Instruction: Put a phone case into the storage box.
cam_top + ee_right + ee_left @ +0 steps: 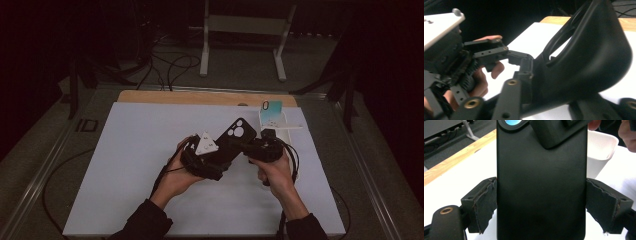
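Black phone case [541,185] clamped between left gripper [541,205] jaws; right gripper [250,146] jaws gripping its edge

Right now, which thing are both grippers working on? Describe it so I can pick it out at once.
Start from the white table mat; above its middle the two hands meet. Between them, the left gripper clamps a black phone case by its long edges, and the right gripper pinches its upper edge. Unlike the pale blue case standing on the white stand behind, it is matte black, with camera cutouts at its top.
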Demonstrator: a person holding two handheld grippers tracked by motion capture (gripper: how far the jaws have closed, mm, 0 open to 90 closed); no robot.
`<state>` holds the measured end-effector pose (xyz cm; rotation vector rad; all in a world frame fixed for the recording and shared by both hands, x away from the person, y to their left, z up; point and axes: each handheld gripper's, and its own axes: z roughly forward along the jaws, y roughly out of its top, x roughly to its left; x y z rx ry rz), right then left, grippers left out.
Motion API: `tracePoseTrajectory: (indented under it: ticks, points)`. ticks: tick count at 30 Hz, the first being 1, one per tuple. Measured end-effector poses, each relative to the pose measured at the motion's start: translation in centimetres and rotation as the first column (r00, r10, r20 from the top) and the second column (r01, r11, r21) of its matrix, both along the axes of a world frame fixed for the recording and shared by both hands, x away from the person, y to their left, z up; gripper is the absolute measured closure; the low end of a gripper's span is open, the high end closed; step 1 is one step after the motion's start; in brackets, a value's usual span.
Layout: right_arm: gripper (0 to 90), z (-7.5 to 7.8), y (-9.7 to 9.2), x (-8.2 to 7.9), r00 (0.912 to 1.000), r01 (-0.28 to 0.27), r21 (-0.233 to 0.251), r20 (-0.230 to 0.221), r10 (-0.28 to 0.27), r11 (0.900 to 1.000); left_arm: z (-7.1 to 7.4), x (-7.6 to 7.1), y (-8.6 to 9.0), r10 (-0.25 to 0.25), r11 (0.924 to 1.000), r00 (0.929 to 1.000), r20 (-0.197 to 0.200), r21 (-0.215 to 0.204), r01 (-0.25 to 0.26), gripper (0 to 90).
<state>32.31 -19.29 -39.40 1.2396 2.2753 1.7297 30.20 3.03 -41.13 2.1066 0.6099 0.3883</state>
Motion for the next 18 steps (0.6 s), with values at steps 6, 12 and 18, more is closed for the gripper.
tracePoseTrajectory:
  ticks: [6, 12, 18]
  points:
    - [81.6, -0.1, 0.0, 0.0, 0.9993, -0.013, 0.058, -0.033, 0.015, 0.9982, 0.1, -0.2, -0.2, 0.016, 0.9996, 0.9997, 0.017, 0.023, -0.016, 14.8]
    - [86.3, 0.0, 0.3, -0.4, 1.0, -0.004, 0.013, -0.002, 0.004, 0.9999, 0.2, 0.0, 0.1, 0.021, 0.9998, 0.9997, -0.007, 0.006, -0.021, 21.1]
    - [86.3, 0.4, 0.2, -0.6, 0.9992, 0.014, -0.031, 0.038, -0.013, 0.9994, 0.3, 0.4, 1.0, 0.026, 0.9993, 0.9991, -0.035, -0.026, -0.027, 17.8]
